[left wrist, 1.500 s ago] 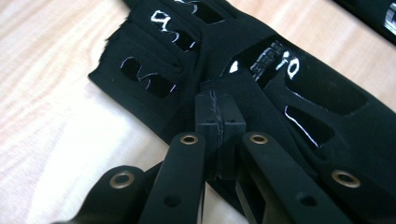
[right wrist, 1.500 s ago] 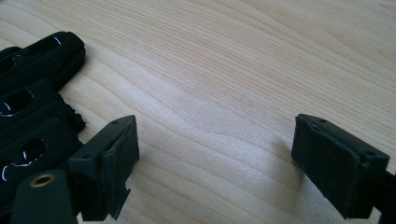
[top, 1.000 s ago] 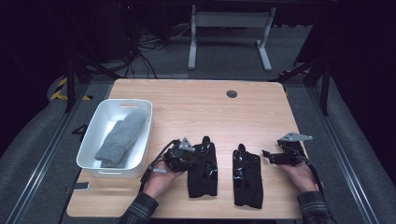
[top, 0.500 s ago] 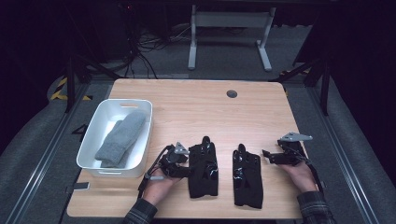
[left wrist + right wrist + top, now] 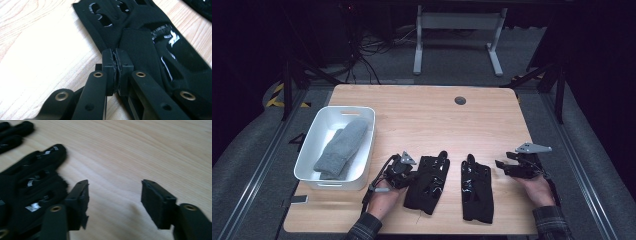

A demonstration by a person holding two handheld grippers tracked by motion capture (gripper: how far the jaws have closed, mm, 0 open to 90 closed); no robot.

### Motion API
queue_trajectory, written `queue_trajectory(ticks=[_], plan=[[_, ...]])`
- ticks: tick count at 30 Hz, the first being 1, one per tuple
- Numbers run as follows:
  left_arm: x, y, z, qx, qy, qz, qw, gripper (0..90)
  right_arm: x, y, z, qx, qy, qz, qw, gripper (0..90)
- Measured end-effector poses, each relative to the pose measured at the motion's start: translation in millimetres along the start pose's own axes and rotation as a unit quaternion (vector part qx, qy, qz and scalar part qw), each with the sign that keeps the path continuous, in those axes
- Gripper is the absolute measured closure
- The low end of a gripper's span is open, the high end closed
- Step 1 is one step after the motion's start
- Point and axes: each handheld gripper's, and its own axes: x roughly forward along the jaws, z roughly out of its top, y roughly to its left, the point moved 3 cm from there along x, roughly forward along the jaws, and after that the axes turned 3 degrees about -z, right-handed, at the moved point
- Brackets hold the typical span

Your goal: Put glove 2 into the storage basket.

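Observation:
Two black gloves lie side by side near the table's front edge. My left gripper (image 5: 404,172) (image 5: 117,56) sits at the left edge of the left glove (image 5: 428,182) (image 5: 150,37). Its jaws have just closed and are shut on a pinch of that glove's fabric, which bunches up at the tips. To the right of the right glove (image 5: 476,187) (image 5: 27,185) my right gripper (image 5: 502,166) (image 5: 113,195) stands open. Its jaws have just been closing, with only bare wood between them; its left finger (image 5: 78,202) is beside the glove's edge.
A white bin (image 5: 307,160) at the front left holds grey knitted pieces (image 5: 341,147). The wooden table (image 5: 422,115) has a dark round hole (image 5: 460,100) near its far edge. Cables and a metal stand lie on the floor beyond.
The left gripper shifted slightly at the left glove's edge. Both hands stay almost where they were, and the gloves have not moved.

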Motion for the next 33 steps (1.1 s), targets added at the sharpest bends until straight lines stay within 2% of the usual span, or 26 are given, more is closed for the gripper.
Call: queue_trajectory(ticks=[3, 5, 8, 11, 13, 14, 15, 20, 27, 33], plan=[[-2.6, 1.0, 1.5, -0.016, -0.014, -0.021, 0.9995, 87.7, -10.0, 12.7, -2.0, -0.012, 0.001, 0.038, 0.9992, 63.3], [-6.2, 0.8, 4.3, -0.018, -0.022, -0.029, 0.9992, 87.7, -16.2, 22.0, -4.5, -0.023, 0.003, 0.069, 0.9973, 77.3], [-11.6, 0.7, 7.1, -0.025, -0.036, -0.044, 0.9981, 87.8, -22.9, 31.7, -6.0, -0.031, 0.001, 0.099, 0.9946, 89.8], [-13.3, 1.3, 7.2, -0.033, -0.046, -0.057, 0.9968, 87.8, -26.5, 42.5, -9.9, -0.048, 0.010, 0.134, 0.9898, 90.0], [-14.2, 1.8, 7.7, -0.036, -0.051, -0.061, 0.9962, 87.8, -26.8, 47.7, -13.4, -0.060, 0.021, 0.141, 0.9879, 90.0], [-15.6, 2.9, 8.4, -0.038, -0.056, -0.068, 0.9953, 87.8, -28.1, 52.3, -17.5, -0.071, 0.032, 0.148, 0.9858, 90.0], [-15.6, 2.9, 8.4, -0.038, -0.056, -0.068, 0.9953, 87.8, -28.1, 52.3, -17.5, -0.071, 0.032, 0.148, 0.9858, 90.0], [-16.3, 4.0, 9.9, -0.046, -0.068, -0.080, 0.9934, 87.8, -26.2, 59.5, -24.6, -0.085, 0.053, 0.170, 0.9804, 90.0], [-21.3, 1.9, 17.1, -0.045, -0.084, -0.092, 0.9912, 87.9, -17.9, 68.9, -19.8, -0.094, 0.055, 0.182, 0.9772, 90.0], [-23.9, -1.8, 19.1, -0.049, -0.091, -0.117, 0.9877, 87.9, -12.2, 76.3, -15.0, -0.100, 0.055, 0.188, 0.9756, 90.0]])
